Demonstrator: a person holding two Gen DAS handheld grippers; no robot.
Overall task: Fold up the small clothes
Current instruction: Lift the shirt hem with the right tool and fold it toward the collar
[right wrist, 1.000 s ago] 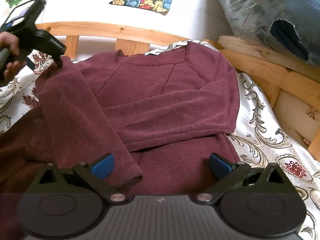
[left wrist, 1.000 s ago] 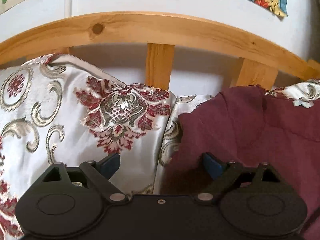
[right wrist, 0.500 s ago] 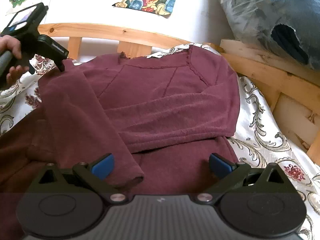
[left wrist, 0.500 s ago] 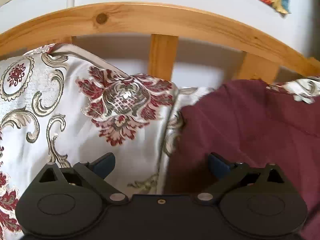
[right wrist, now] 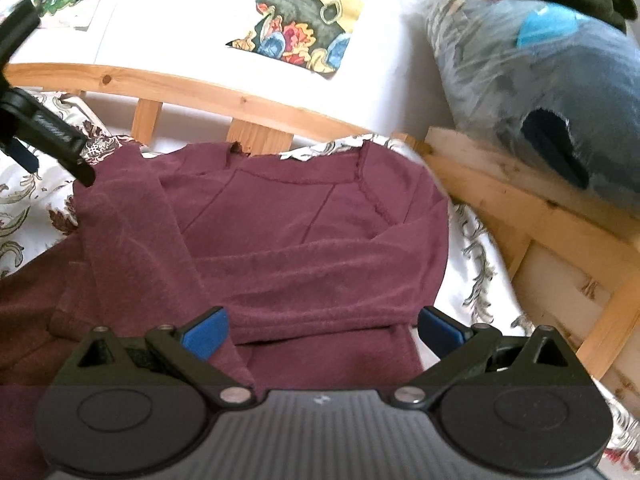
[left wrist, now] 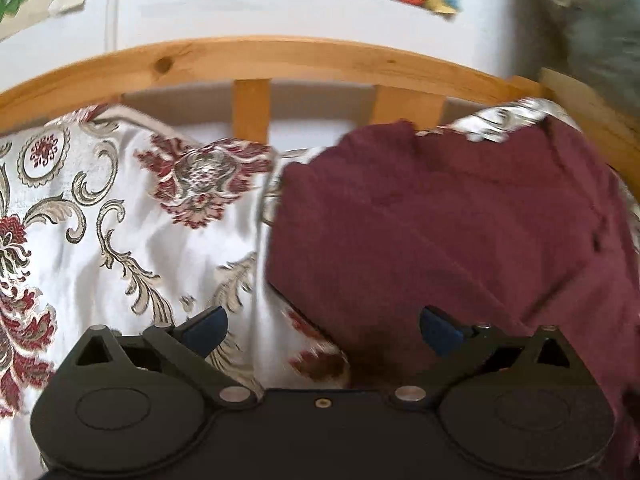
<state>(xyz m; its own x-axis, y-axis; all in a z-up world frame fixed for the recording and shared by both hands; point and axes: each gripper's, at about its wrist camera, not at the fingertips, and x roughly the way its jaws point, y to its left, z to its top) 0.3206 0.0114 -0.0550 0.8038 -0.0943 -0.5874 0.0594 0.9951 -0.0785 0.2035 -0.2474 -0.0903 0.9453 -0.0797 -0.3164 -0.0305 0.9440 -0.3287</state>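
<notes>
A maroon long-sleeved top [right wrist: 304, 240] is spread on a bed, over a white bedspread [left wrist: 120, 240] patterned with red and beige scrolls. In the right wrist view the top is seen with its neckline at the far end, close to the wooden headboard [right wrist: 224, 96], and one sleeve is folded across the body from the right, while the other sleeve [right wrist: 132, 248] is laid down the left side towards the near edge. The right gripper [right wrist: 322, 330] is held over the near part of the top; its jaws are spread wide and nothing is pinched between the blue pads [right wrist: 204, 332]. The left gripper [left wrist: 322, 328] is held over the left edge of the garment, where maroon cloth meets bedspread; its jaws are likewise spread wide and nothing is held between them. In the right wrist view the left gripper [right wrist: 82, 174] is seen at the far left, with its tip at the far left shoulder of the top; whether cloth is touched there cannot be told. A colourful picture [right wrist: 304, 20] is fixed to the white wall beyond the headboard, and a clear bag [right wrist: 540, 92] stuffed with fabric is seen at the far right above a wooden frame.
</notes>
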